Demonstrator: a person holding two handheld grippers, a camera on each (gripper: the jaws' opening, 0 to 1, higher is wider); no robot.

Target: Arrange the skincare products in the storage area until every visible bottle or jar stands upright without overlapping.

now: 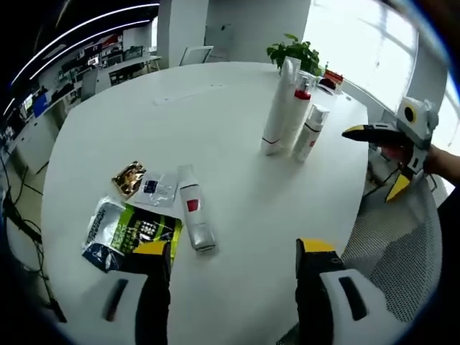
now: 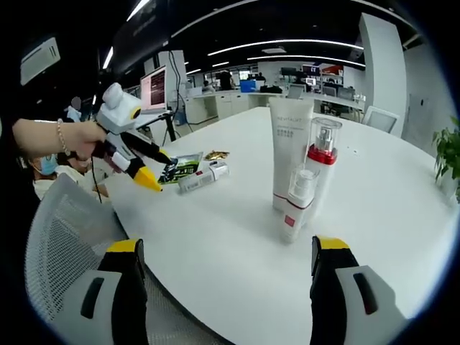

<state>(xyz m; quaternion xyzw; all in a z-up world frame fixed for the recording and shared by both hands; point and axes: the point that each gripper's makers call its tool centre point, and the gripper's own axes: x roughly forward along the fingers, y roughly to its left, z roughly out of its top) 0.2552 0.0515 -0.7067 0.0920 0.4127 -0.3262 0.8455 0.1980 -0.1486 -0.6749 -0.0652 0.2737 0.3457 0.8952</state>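
While the left gripper view looks down the round white table (image 1: 215,122), the left gripper (image 1: 233,259) hangs wide open and empty just short of a white bottle with a red label (image 1: 194,215) lying flat beside a green-and-black sachet (image 1: 133,230). Three upright products, led by a tall white tube (image 1: 277,108), stand well apart.

From the right gripper view, the right gripper (image 2: 226,262) is likewise spread and empty near the standing clear-capped pump bottle (image 2: 321,169). Judged so, the lying bottle remains; the left jaws must straddle and stand it.
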